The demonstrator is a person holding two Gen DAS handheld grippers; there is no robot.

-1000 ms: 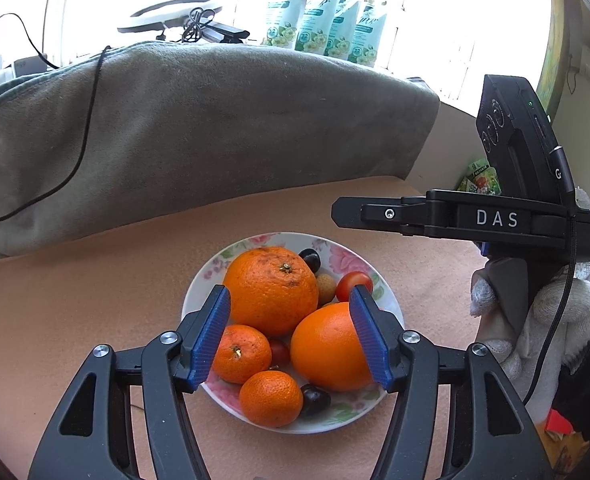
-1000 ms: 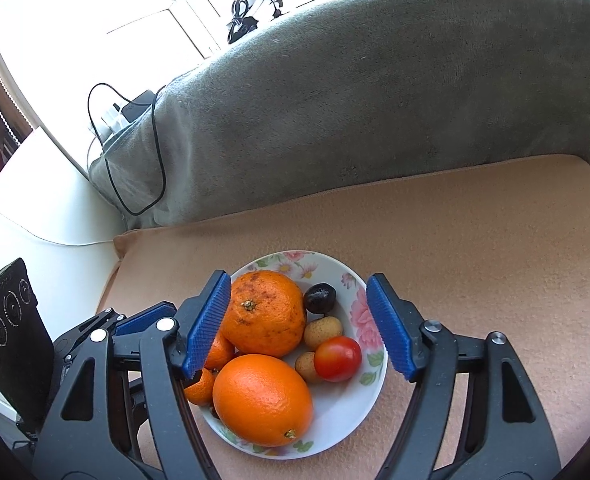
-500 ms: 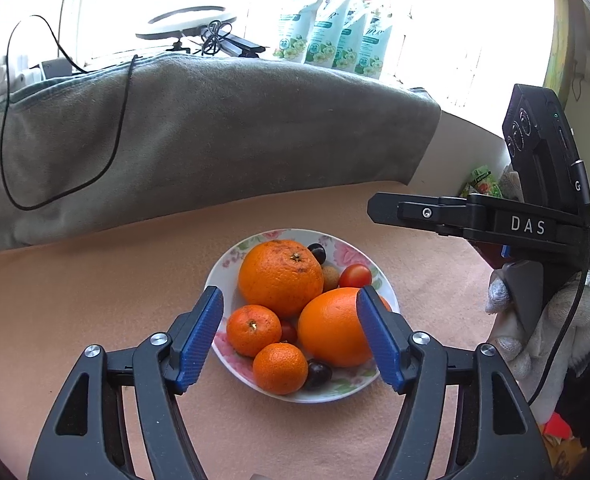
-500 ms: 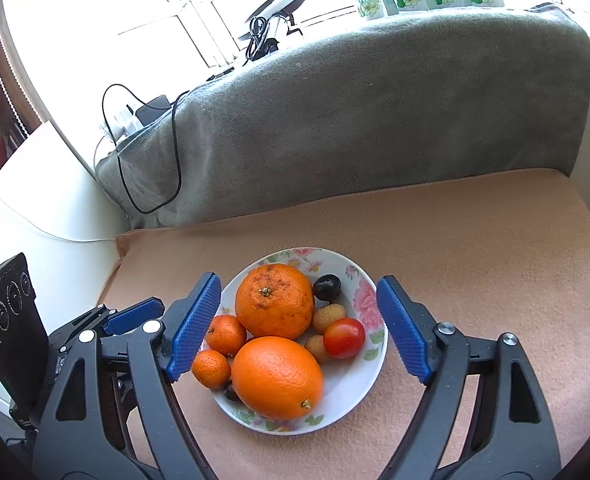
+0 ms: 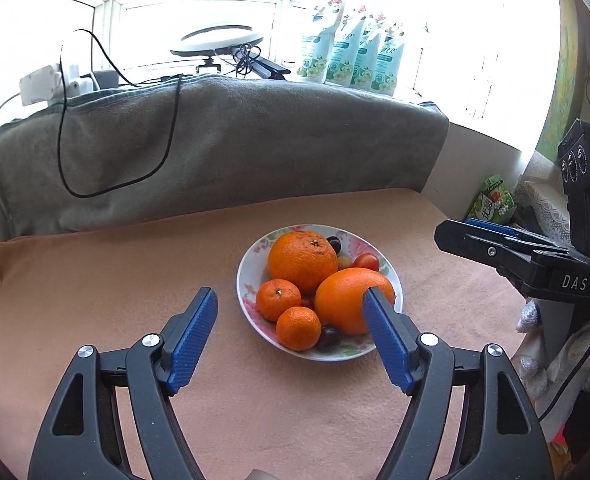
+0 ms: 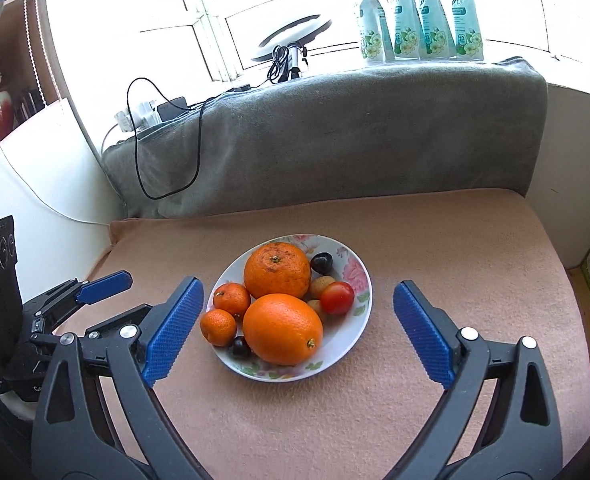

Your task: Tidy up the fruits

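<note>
A floral plate (image 5: 391, 276) (image 6: 361, 280) sits on the tan cloth and holds two large oranges (image 5: 302, 261) (image 6: 282, 329), two small mandarins (image 5: 278, 299) (image 6: 217, 327), a red tomato (image 5: 366, 261) (image 6: 337, 297), dark grapes and small tan fruits. My left gripper (image 5: 291, 340) is open and empty, above the cloth in front of the plate. My right gripper (image 6: 297, 334) is open and empty, also held back from the plate. Each gripper shows at the edge of the other's view: the right one (image 5: 507, 246), the left one (image 6: 99, 286).
A grey blanket (image 5: 223, 148) covers a raised back behind the cloth, with a black cable (image 5: 167, 148) hanging over it. Pouches (image 5: 351, 60) and a ring light (image 5: 219, 42) stand on the window sill. Boxes and cloths (image 5: 495, 200) lie at the right.
Both grippers have pulled back and up from the plate, so the plate looks smaller and further away. Both stay open. The fruit has not moved.
</note>
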